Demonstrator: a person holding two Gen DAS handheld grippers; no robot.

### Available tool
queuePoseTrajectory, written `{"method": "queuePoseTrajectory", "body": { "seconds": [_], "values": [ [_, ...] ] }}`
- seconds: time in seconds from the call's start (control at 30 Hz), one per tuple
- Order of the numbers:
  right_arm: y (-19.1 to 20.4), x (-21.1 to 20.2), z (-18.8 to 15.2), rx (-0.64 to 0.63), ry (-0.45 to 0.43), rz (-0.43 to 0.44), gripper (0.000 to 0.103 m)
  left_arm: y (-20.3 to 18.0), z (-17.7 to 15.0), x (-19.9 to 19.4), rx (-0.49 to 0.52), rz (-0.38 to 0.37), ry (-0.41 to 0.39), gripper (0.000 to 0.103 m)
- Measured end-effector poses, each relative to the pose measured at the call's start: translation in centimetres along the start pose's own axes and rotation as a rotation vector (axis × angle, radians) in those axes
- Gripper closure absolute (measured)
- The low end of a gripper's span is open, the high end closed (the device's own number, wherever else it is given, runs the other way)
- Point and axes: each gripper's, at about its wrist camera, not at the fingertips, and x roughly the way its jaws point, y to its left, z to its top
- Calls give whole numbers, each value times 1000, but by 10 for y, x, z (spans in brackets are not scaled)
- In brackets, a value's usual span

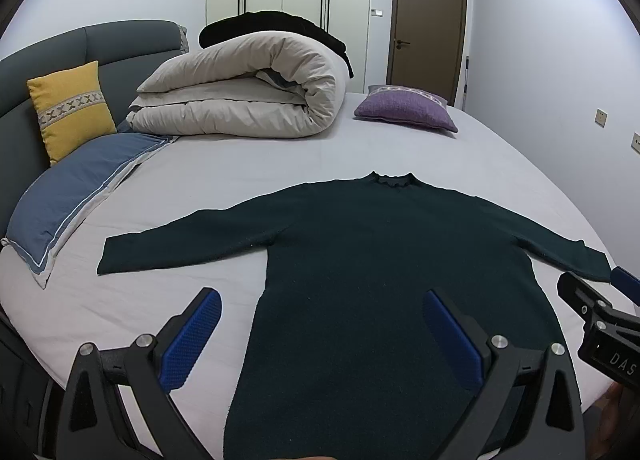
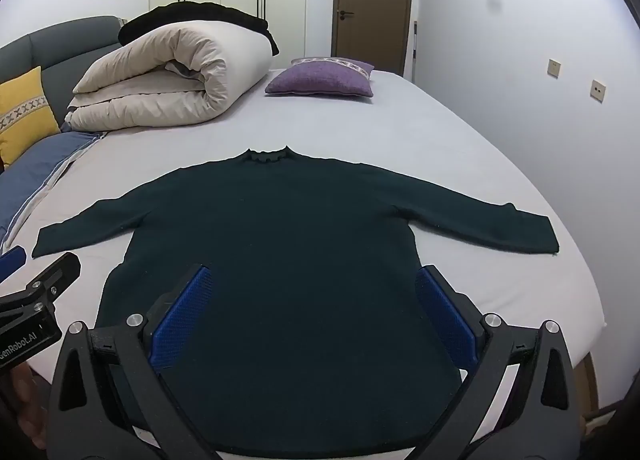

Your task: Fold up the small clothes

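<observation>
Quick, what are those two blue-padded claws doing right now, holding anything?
Left gripper: open, holding nothing, above the dark green knitted sweater.
Right gripper: open, holding nothing, above the same sweater.

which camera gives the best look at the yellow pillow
The left wrist view: the whole yellow pillow leans on the headboard. The right wrist view catches only part of it, cut by the left edge.

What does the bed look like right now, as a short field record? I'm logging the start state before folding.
garment: dark green sweater, flat, sleeves spread, collar pointing away from the cameras
surface: bed sheet
left claw: open, over the sweater's left hem edge, empty
right claw: open, over the sweater's lower body, empty
behind: rolled duvet, purple cushion
left side: yellow cushion, blue pillow
folding: not begun
</observation>
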Motion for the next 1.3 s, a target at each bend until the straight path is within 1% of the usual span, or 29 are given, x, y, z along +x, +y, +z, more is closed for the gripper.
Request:
{"method": "queuePoseTrajectory", "body": {
  "seconds": [1.3],
  "values": [
    [3,1,0,0,3,-2,0,3,0,-5,3,-1,-7,0]
  ]
}}
